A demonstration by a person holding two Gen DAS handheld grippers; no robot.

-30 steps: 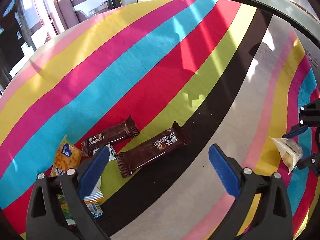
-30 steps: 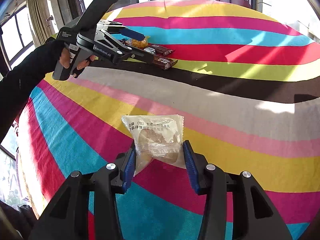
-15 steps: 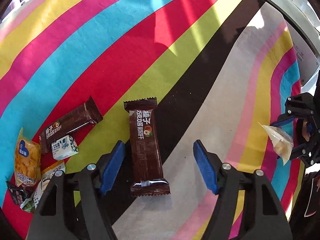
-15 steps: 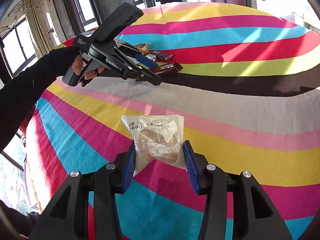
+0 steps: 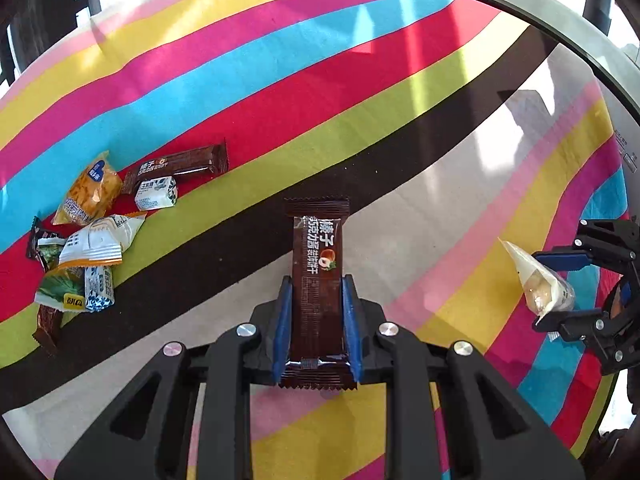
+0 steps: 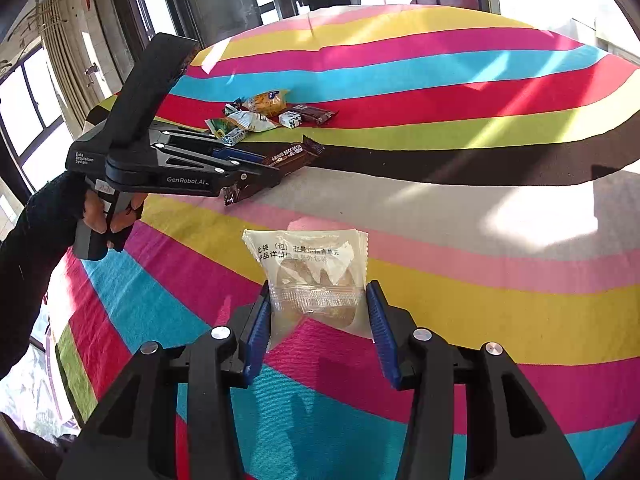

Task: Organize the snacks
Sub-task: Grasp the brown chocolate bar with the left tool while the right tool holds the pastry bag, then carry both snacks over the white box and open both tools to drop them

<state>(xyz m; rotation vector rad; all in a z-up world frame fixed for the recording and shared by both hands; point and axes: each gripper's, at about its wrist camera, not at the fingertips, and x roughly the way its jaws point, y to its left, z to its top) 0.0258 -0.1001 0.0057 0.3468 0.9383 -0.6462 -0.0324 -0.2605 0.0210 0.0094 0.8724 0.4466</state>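
- Left gripper point(image 5: 316, 304): clamped on a brown chocolate bar point(image 5: 318, 276), blue pads pressed against both long edges of the wrapper.
- Bar lengthwise between the fingers, one crimped end back near the gripper body, the other end poking out forward past the fingertips, over the grey and brown stripes of the striped cloth point(image 5: 320, 92).
- From the right wrist view: same gripper point(image 6: 260, 162) low over the cloth, bar point(image 6: 280, 160) slanting through it, a bare hand point(image 6: 108, 216) in a dark sleeve on the handle.
- Right gripper point(image 6: 316, 304): closed on a clear snack packet point(image 6: 312, 276), pads on its two side edges, a round pale biscuit visible inside; packet top standing out beyond the fingertips, above the yellow and pink stripes.
- From the left wrist view: that gripper point(image 5: 560, 284) at the far right, well apart from the bar, packet point(image 5: 540, 280) tilted between its fingers.
- Further out, on the red and green stripes: a loose pile of snacks point(image 5: 88, 236), well apart from both grippers.
- In the pile: a second brown bar point(image 5: 176, 166), an orange packet point(image 5: 90, 194), a small white packet point(image 5: 156, 194) touching the second bar, several white and green wrappers overlapping.
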